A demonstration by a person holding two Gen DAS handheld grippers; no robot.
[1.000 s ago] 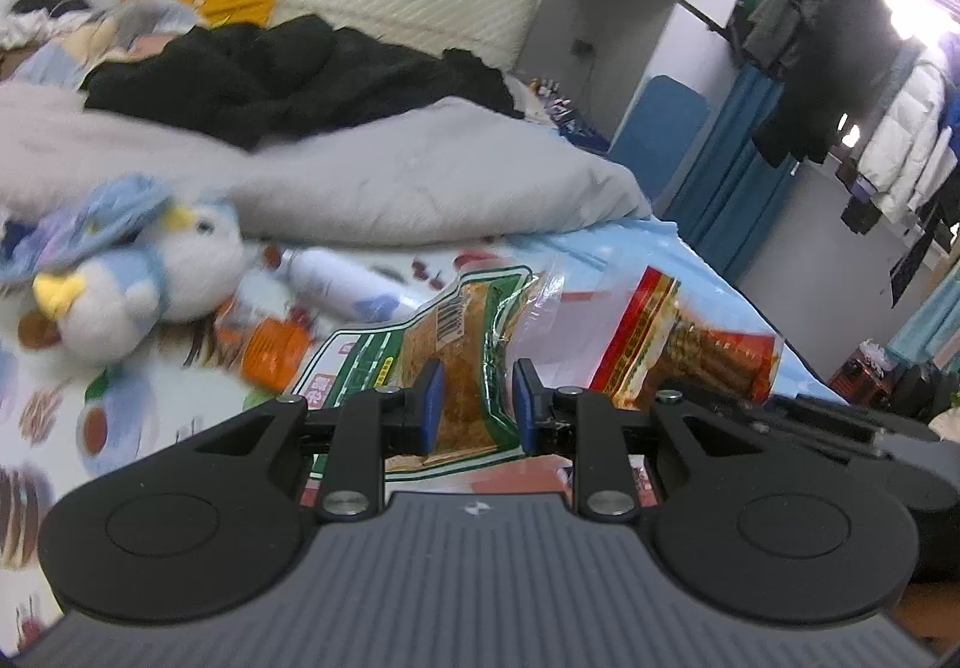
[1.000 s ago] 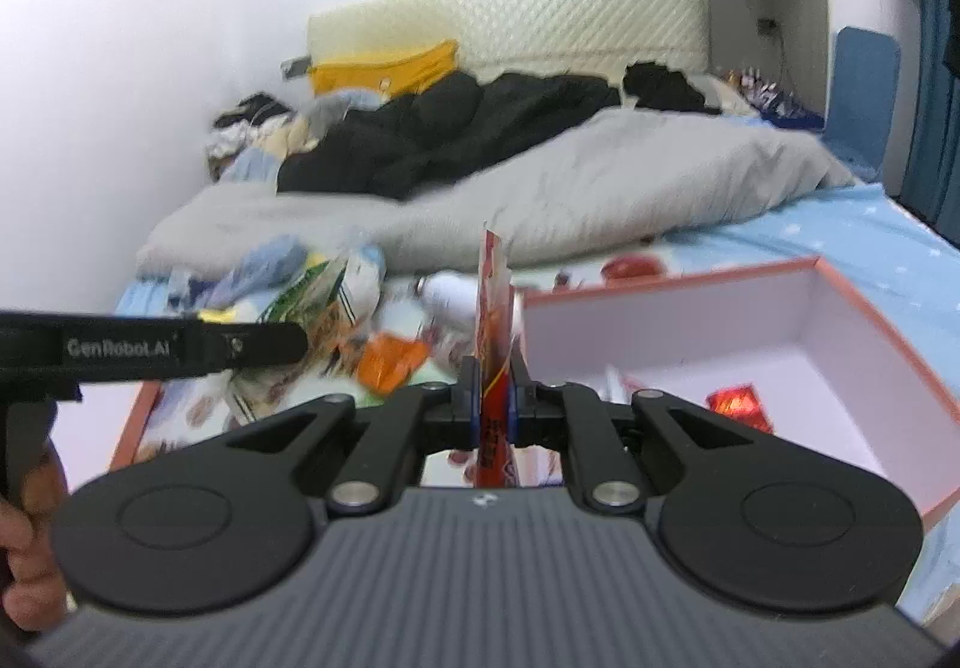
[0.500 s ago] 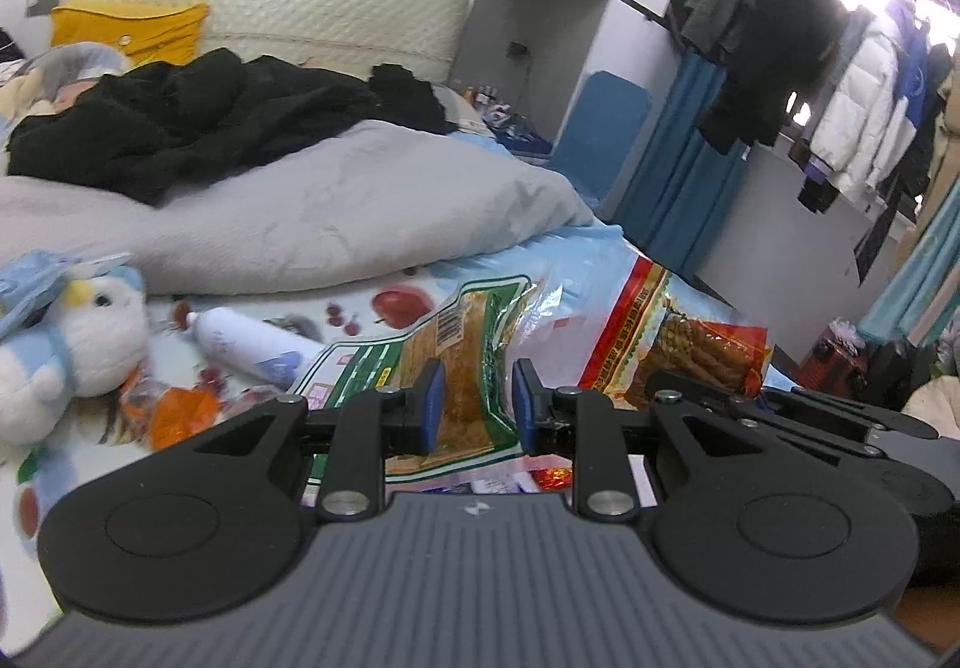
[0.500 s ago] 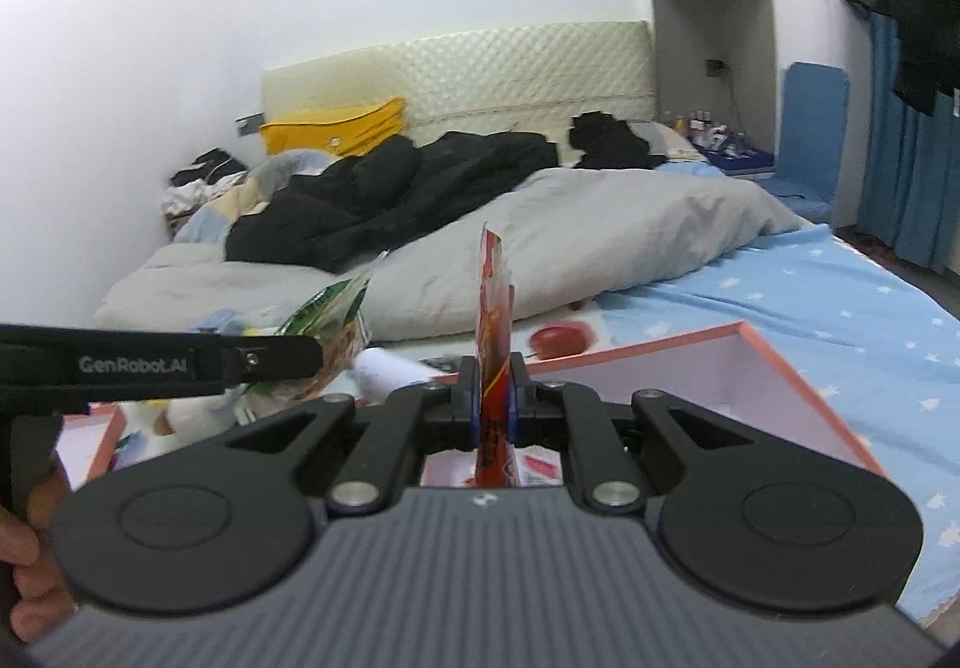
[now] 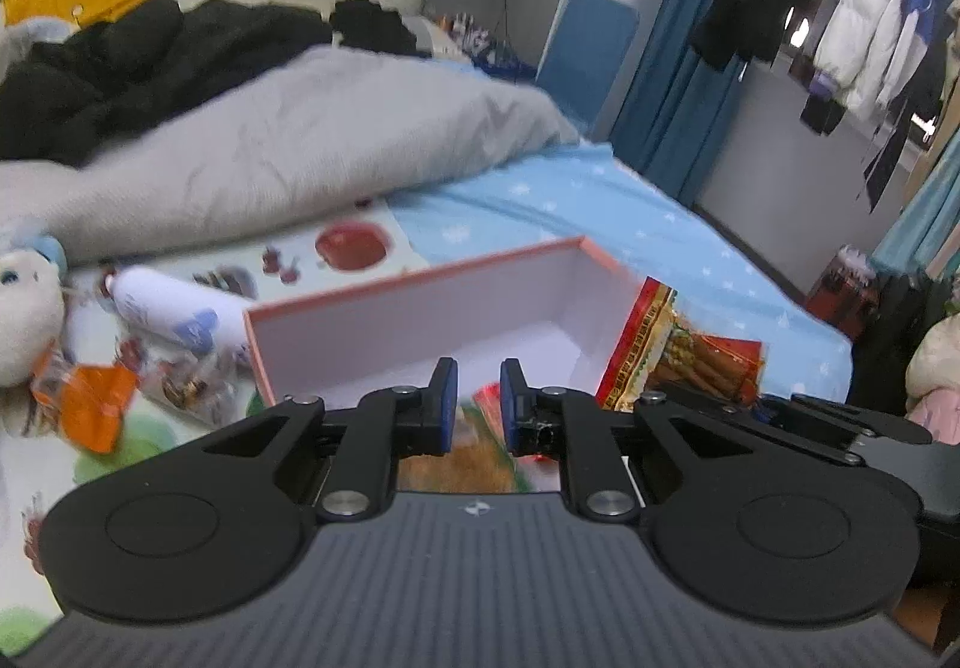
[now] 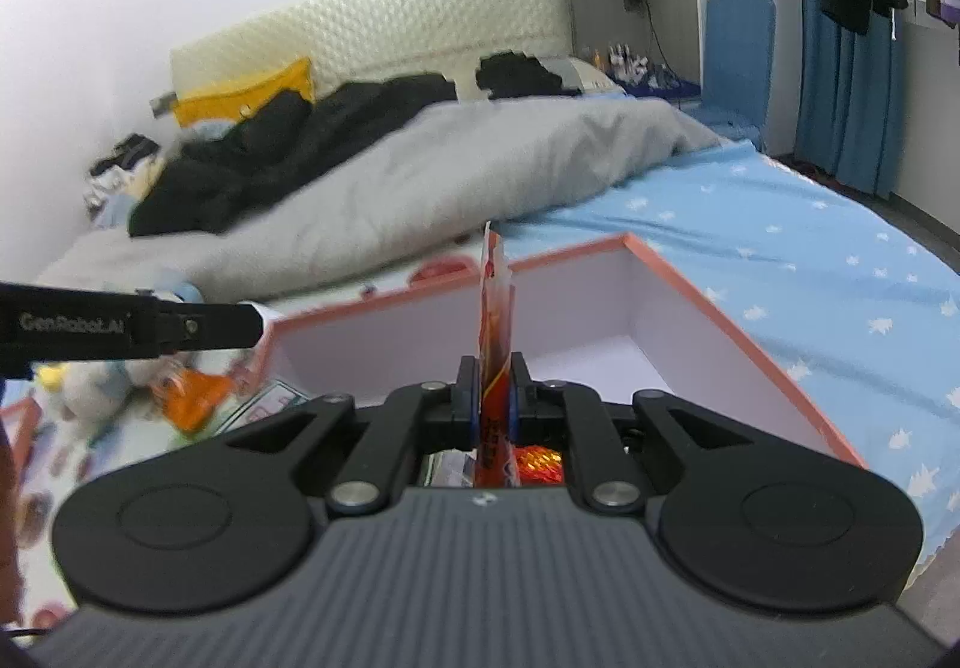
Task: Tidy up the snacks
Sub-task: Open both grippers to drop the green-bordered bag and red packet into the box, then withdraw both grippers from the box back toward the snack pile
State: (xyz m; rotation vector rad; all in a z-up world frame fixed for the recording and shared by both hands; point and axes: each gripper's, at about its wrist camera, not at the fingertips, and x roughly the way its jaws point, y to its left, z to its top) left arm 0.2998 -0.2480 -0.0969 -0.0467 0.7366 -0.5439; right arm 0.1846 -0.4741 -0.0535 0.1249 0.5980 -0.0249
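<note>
A white box with an orange-pink rim (image 5: 420,281) lies open on the bed; it also shows in the right wrist view (image 6: 690,284). My left gripper (image 5: 478,401) is open over the box's near edge, and a green snack bag (image 5: 480,446) lies below its jaws. My right gripper (image 6: 495,392) is shut on a red snack packet (image 6: 495,308), held upright above the box. That packet shows in the left wrist view (image 5: 672,356) at the box's right wall. A small red wrapped snack (image 6: 537,458) lies in the box.
Left of the box lie a white bottle (image 5: 174,308), orange packets (image 5: 84,398), a clear candy bag (image 5: 186,386) and a plush toy (image 5: 24,302). A grey duvet (image 5: 288,146) and black clothes (image 5: 138,50) fill the bed's far side. Blue sheet (image 6: 810,248) lies right.
The green bag has dropped from between my left jaws and now lies below them at the box. Both grippers have moved over the box; the right still holds the red packet.
</note>
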